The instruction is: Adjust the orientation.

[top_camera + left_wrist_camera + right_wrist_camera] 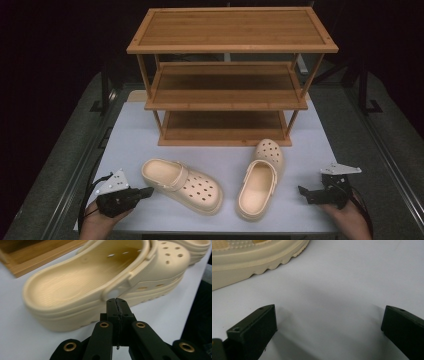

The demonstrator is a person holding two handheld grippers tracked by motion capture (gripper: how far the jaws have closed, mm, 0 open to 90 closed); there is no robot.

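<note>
Two cream clogs lie on the white table (135,135). The left clog (182,185) (82,282) points toward the front right, and the right clog (260,180) lies with its toe toward the rack. My left gripper (150,191) (117,301) is at the heel end of the left clog. Its jaws are pressed together with nothing between them, their tips just short of the clog's side by the strap rivet. My right gripper (301,190) (329,315) is to the right of the right clog, open and holding nothing, low over bare table. The clog's ridged sole (249,262) is at the upper left of the right gripper view.
A three-tier bamboo shoe rack (230,47) stands at the back of the table with all its shelves bare; its bottom edge (37,257) is in the left gripper view. The table's front edge runs just below both hands. Dark floor surrounds the table.
</note>
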